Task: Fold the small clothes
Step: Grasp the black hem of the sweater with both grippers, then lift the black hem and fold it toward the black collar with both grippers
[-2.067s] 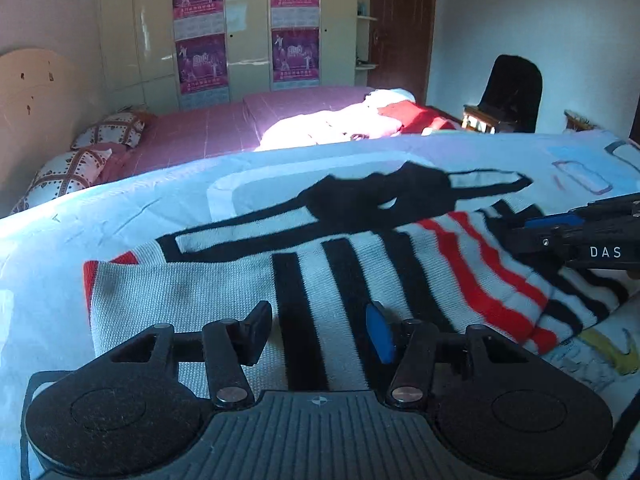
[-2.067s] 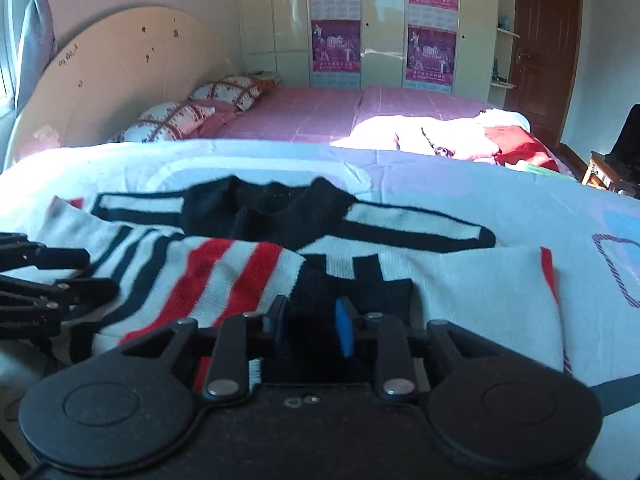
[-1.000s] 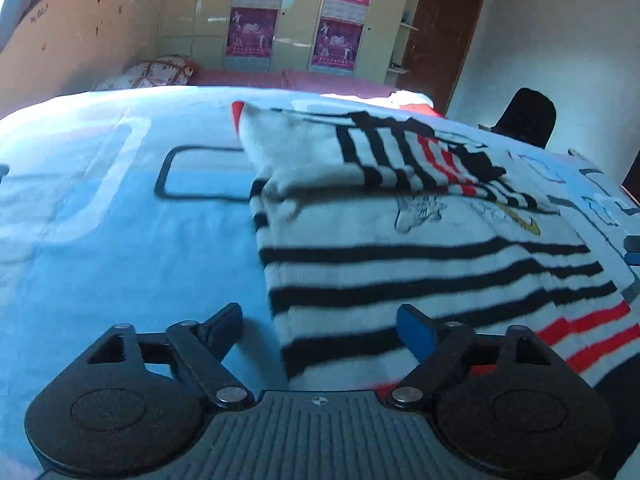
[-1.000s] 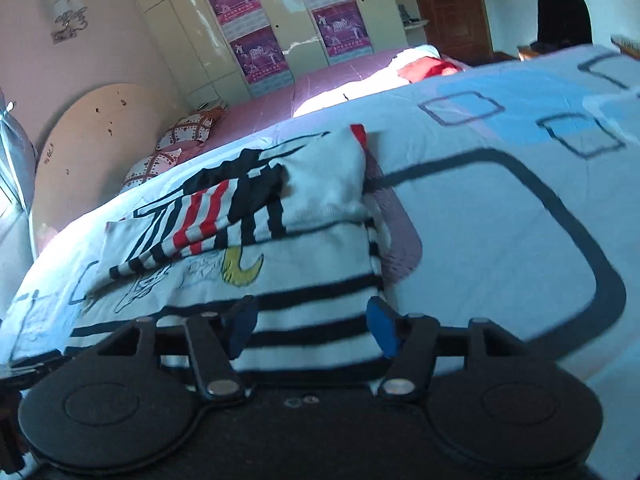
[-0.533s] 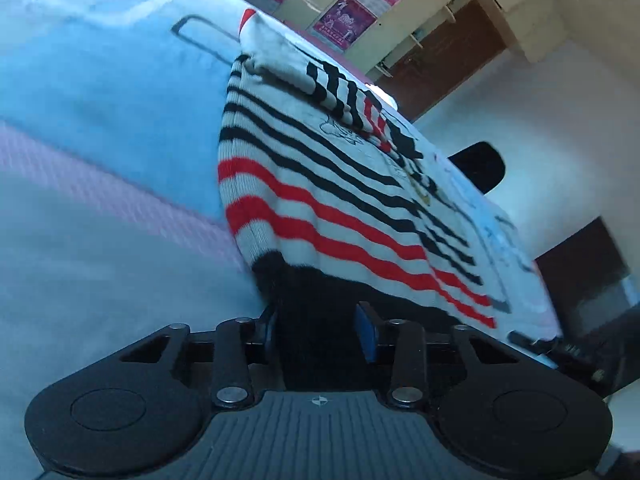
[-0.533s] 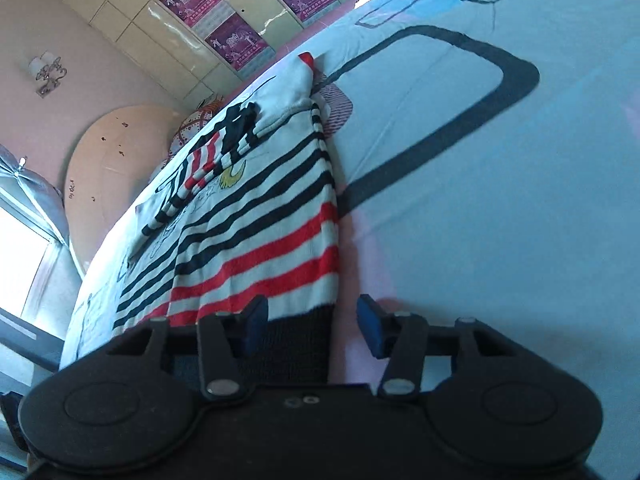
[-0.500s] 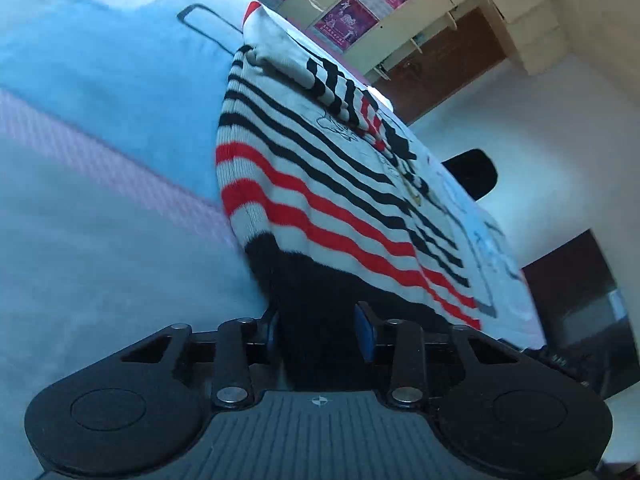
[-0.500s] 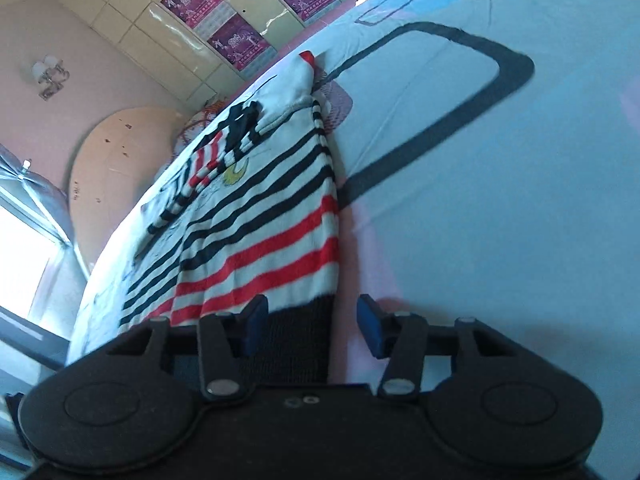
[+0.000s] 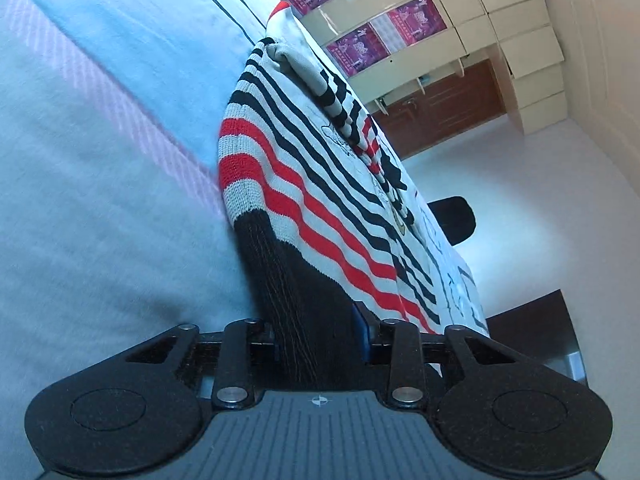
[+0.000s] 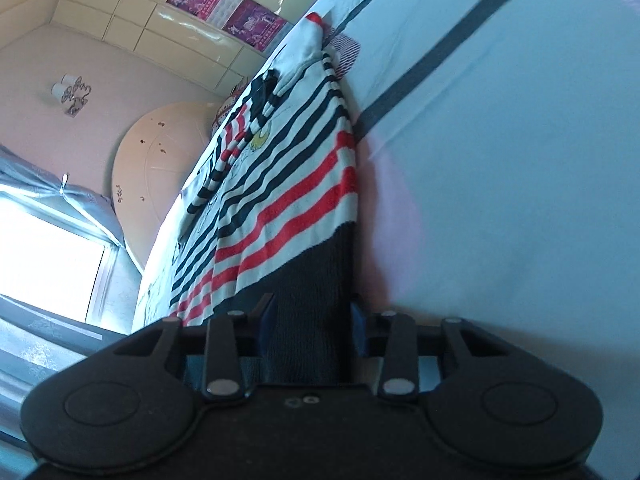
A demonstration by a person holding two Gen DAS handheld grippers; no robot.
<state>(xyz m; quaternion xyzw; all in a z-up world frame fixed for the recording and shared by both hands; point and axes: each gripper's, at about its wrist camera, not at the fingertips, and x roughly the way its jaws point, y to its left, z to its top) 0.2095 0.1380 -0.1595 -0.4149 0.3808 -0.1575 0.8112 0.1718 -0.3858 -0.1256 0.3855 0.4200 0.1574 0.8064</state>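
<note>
Lifted higher off bed (image 9: 100, 200) since half a second ago: striped sweater (image 9: 304, 184), black hem clamped in left claw (image 9: 316, 338) and right claw (image 10: 308, 322).

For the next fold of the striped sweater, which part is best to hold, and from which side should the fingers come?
Grip the black ribbed hem of the striped sweater at its two bottom corners, coming in from the near edge of the bed. The hem is a straight, thick band. The left gripper and right gripper are already shut there.
</note>
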